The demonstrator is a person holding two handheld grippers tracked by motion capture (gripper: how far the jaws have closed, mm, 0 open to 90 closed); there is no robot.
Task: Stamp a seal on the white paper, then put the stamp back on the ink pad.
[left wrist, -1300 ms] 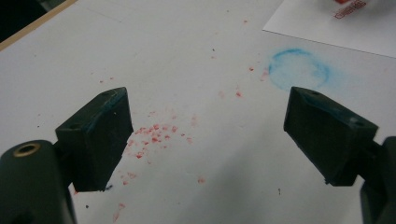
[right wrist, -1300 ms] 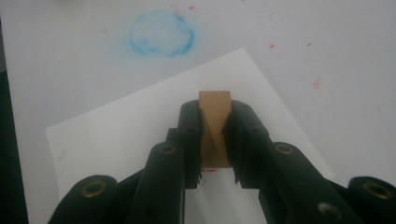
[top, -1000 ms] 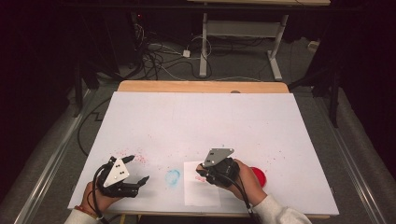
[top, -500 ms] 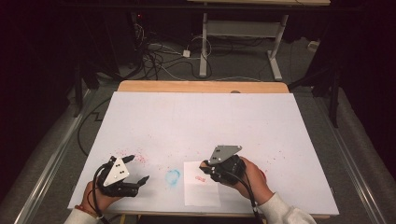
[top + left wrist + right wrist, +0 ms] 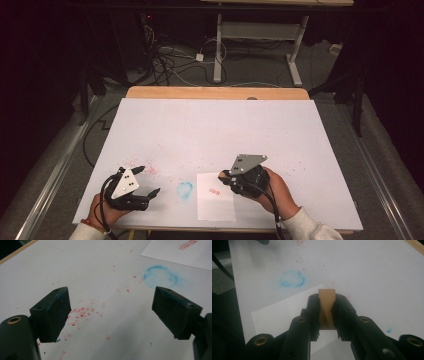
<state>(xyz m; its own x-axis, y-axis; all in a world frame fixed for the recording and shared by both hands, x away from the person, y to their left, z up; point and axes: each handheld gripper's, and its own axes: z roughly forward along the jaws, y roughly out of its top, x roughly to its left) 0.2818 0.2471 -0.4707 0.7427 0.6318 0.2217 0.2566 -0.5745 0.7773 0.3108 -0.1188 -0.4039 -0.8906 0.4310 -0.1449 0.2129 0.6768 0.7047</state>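
My right gripper (image 5: 224, 178) hovers over the right edge of a white paper sheet (image 5: 216, 207) near the table's front edge. It is shut on a small brown wooden block (image 5: 326, 303), which stands upright between its pads. The sheet carries a red stamped print (image 5: 214, 191). In the right gripper view the sheet (image 5: 284, 308) lies below the gripper (image 5: 326, 298). My left gripper (image 5: 148, 180) rests at the front left, open, with nothing between its jaws. In the left gripper view it (image 5: 110, 302) looks across red specks toward the print (image 5: 188, 244).
A blue ring stain (image 5: 185, 190) marks the white tabletop (image 5: 215, 130) between the two grippers, also as a ring (image 5: 161, 277) and a ring (image 5: 292, 279). Red specks (image 5: 145, 167) lie by the left gripper. A wooden strip (image 5: 215, 93) borders the far edge. Cables lie on the floor beyond.
My right gripper has lifted a little with the wooden block and drifted right. Its hand now covers the red thing seen beside it earlier. The left gripper has stayed put.
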